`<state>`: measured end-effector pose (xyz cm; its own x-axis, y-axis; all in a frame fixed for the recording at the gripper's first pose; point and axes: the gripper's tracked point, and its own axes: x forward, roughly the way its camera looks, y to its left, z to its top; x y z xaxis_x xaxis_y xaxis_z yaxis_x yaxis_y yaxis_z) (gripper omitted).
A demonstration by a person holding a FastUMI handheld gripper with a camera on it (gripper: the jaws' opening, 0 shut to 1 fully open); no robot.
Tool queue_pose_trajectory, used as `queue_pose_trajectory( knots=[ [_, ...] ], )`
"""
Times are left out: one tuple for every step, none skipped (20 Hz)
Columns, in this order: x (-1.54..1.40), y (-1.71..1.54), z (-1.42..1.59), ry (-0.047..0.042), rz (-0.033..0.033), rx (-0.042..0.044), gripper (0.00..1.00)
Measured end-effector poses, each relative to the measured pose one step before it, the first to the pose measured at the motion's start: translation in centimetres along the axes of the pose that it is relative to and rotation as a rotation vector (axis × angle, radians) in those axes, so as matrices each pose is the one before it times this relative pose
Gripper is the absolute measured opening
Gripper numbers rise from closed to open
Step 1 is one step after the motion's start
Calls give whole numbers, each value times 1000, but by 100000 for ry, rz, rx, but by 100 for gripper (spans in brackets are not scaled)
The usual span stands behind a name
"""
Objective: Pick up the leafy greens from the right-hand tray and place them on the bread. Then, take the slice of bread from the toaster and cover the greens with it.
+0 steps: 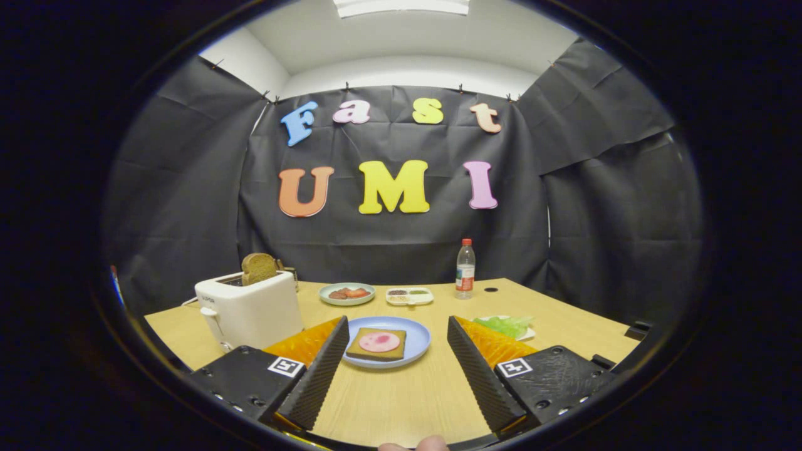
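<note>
A blue plate point(418, 341) lies just ahead of my fingers, holding a slice of bread point(374, 352) with a round pink slice of meat point(379, 341) on top. Leafy greens point(506, 324) rest on a small white tray point(527, 334) beyond my right finger. A white toaster point(250, 310) stands beyond my left finger, with a brown bread slice point(258, 268) sticking up out of its slot. My gripper point(397, 327) is open, raised above the wooden table, with nothing between its fingers.
Farther back sit a pale green plate point(346, 294) with food, a small divided white dish point(409, 295) and a clear bottle point(465, 269) with a red cap. The wooden table point(401, 401) ends at the black cloth wall.
</note>
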<state>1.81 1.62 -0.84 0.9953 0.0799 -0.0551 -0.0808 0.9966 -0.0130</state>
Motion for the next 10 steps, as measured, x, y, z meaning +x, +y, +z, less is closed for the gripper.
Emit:
queue_pose_trajectory(
  knots=[
    [-37,-928,249,-438,-1130,-466,95],
    [-57,-1051,231,-134,-1542,-347,95],
    [71,-959,55,-62,-1109,-141,95],
    [127,-1066,62,299,-978,-532,95],
    [56,-1191,-2,713,-1166,-91,95],
    [108,-1113,16,791,-856,222,95],
    [167,-1108,100,709,-1064,-36,95],
    [284,-1233,44,1157,-1383,-315,95],
    [428,-1309,-108,1232,-1465,-476,95],
    [598,-1148,38,1485,-775,-1031,95]
  ],
)
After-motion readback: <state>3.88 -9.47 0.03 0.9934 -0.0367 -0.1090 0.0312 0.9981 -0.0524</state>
